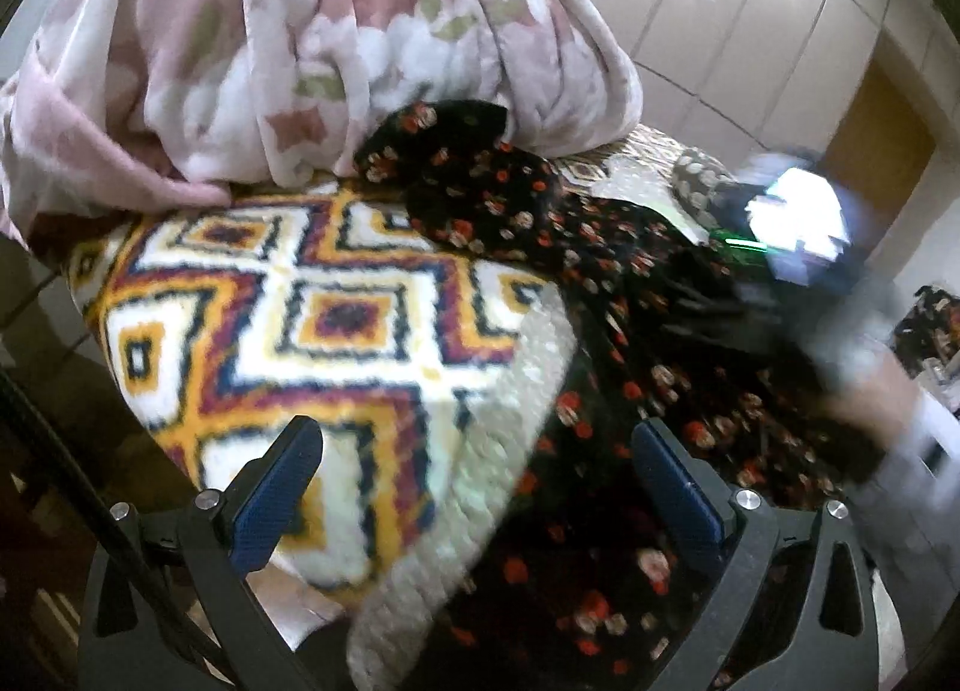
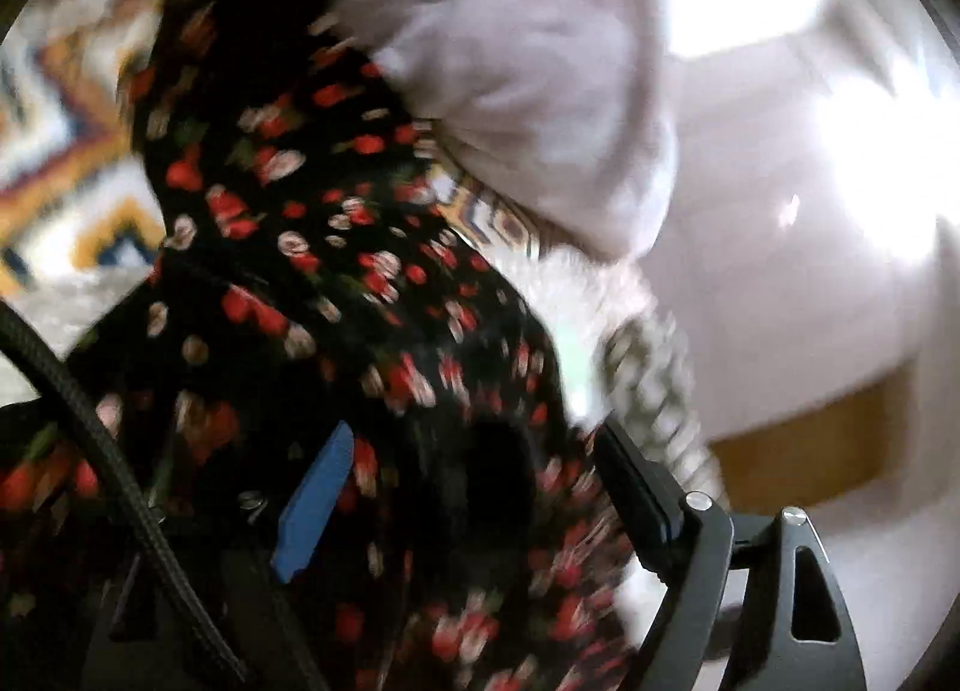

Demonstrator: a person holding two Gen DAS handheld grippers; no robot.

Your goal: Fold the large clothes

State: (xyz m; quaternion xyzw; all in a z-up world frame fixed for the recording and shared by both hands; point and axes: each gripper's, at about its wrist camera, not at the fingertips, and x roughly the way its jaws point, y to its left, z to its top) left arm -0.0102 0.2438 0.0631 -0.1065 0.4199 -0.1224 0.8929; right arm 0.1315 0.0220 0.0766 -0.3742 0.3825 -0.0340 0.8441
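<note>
A black dress with red and cream flowers (image 1: 600, 331) lies spread over the right part of a bed, one end reaching up to a pink blanket heap. My left gripper (image 1: 480, 487) hovers open above the dress edge and the patterned cover, with nothing pinched between its blue pads (image 1: 282, 487). The right wrist view is blurred. There the dress (image 2: 312, 247) fills the lower left, and my right gripper (image 2: 474, 499) stands wide open with cloth lying between and under its fingers, not pressed. In the left wrist view the right gripper (image 1: 780, 247) appears as a blur over the dress, with a hand (image 1: 870, 391) behind it.
A bed cover with orange, white and dark diamonds (image 1: 300, 301) lies under the dress. A bunched pink and white floral blanket (image 1: 300, 31) sits at the far side. White wardrobe doors (image 1: 750, 1) and a wooden door (image 1: 876, 163) stand behind. A black cable (image 2: 90, 421) crosses the right wrist view.
</note>
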